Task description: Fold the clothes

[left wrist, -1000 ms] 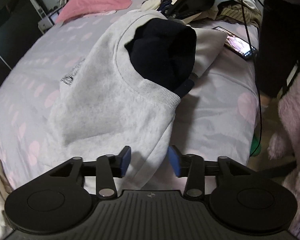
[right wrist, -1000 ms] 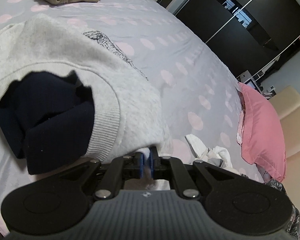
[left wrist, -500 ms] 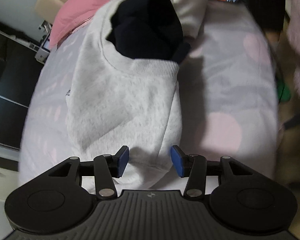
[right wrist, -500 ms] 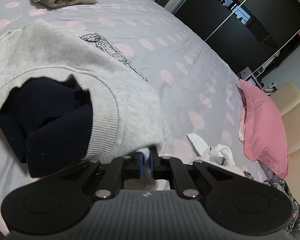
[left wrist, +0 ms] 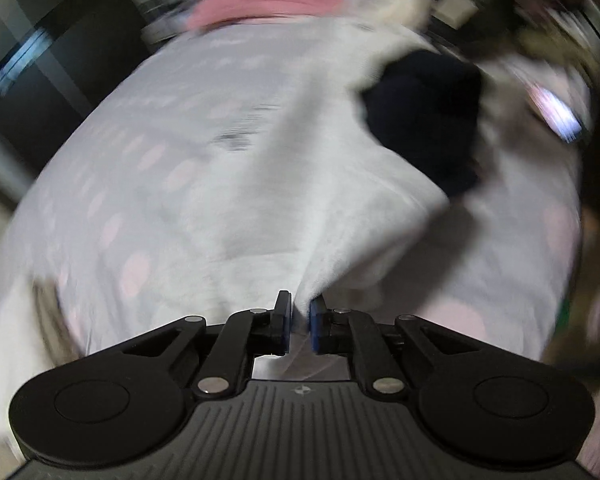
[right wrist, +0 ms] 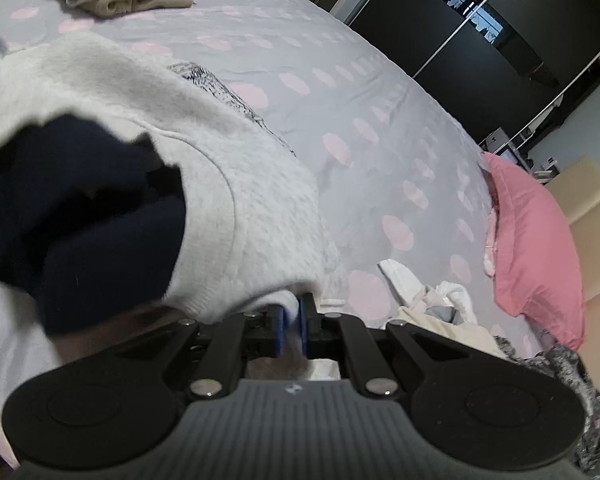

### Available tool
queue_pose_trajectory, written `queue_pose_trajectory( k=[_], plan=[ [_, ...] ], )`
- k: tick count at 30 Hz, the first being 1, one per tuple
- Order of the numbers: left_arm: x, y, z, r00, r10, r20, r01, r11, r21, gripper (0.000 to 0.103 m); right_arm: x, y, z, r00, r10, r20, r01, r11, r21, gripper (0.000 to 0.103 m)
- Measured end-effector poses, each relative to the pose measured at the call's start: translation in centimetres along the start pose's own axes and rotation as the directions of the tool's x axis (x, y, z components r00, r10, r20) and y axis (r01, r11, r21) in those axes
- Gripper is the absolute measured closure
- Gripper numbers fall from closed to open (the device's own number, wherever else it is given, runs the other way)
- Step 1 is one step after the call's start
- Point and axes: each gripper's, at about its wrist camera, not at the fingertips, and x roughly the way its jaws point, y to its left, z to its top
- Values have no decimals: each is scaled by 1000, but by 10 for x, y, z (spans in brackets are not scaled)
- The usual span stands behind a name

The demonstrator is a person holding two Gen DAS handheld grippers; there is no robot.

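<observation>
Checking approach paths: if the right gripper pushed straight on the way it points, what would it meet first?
The right gripper has its jaws already pinching the grey sweatshirt, so more of that fabric comes first, likely with the bedspread beneath; depth is unclear.

Light grey fleece sweatshirt (right wrist: 236, 208) with dark navy lining (right wrist: 80, 224) and ribbed neckline: spread on the polka-dot bedspread (right wrist: 380, 128), shoulders lifted near its edge.

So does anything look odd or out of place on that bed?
Yes: a dark navy garment is bunched inside the neck opening of the grey sweatshirt, so it bulges instead of lying flat. Both the left gripper, its jaws closing on the fabric, and the right gripper pinch the sweatshirt's edge. A loose heap of clothes lies unfolded near the pink pillow.
</observation>
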Motion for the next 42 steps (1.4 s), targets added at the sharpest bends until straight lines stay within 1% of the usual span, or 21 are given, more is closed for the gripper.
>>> queue_pose_trajectory(
  k=[2,3,5,6,8,11,12,15,16,17,19,23,25,27,28,29,30,32,36,40,42],
  plan=[
    [-6,30,2,999,37,11,-35,989,-143,96,-1,-2,2,999,33,15,-33,999,28,95],
    [-6,43,2,999,49,5,-47,980,-193,96,-1,-4,3,998,51,22,-52,998,43,95],
    [-2,65,3,998,62,-17,-65,966,-250,96,-1,-6,6,996,85,36,-88,994,72,95],
    [4,71,5,996,73,-40,-81,966,-247,96,3,-8,9,997,75,33,-78,994,79,95],
    [19,78,11,994,78,-83,-95,969,-226,96,12,-13,13,998,63,21,-65,991,113,95],
    [39,76,16,992,28,-120,-51,980,-194,94,27,-26,17,998,68,-8,-65,978,196,94],
    [42,69,16,992,36,-123,-56,986,-160,92,30,-29,16,997,80,-15,-74,972,222,93],
    [40,45,12,990,104,-95,-107,994,-34,81,36,-31,12,996,90,-27,-81,966,245,93],
    [37,36,10,989,129,-75,-127,992,24,73,37,-30,10,995,93,-30,-83,966,246,93],
    [35,26,8,986,160,-50,-155,984,91,60,37,-30,9,995,96,-32,-85,965,247,93],
    [29,3,3,974,227,14,-224,949,223,47,37,-30,8,994,99,-34,-88,965,246,93],
    [24,-31,-9,952,290,93,-304,878,369,47,37,-30,9,994,100,-34,-89,965,248,93],
    [21,-50,-16,933,325,156,-360,827,431,47,37,-30,9,994,100,-34,-88,964,251,93],
    [24,-64,-22,910,360,205,-413,773,481,52,37,-29,9,994,99,-35,-87,965,249,93],
    [27,-68,-24,900,377,218,-435,753,494,57,36,-29,9,994,99,-35,-87,965,248,93],
    [30,-71,-25,893,390,226,-450,738,504,58,36,-29,9,995,99,-35,-87,965,247,93],
    [33,-74,-27,888,397,229,-458,728,511,58,36,-29,9,994,99,-34,-87,965,248,93],
    [39,-80,-30,880,413,236,-473,706,528,63,36,-29,9,995,99,-34,-88,965,247,93],
    [48,-98,-36,851,461,250,-514,637,575,65,36,-31,7,994,102,-32,-91,964,250,93],
    [63,-109,-41,848,469,246,-513,609,606,65,37,-31,7,994,102,-34,-90,965,245,92],
    [72,-104,-37,839,487,242,-525,609,595,66,37,-31,8,994,102,-35,-91,965,244,91]
  ],
)
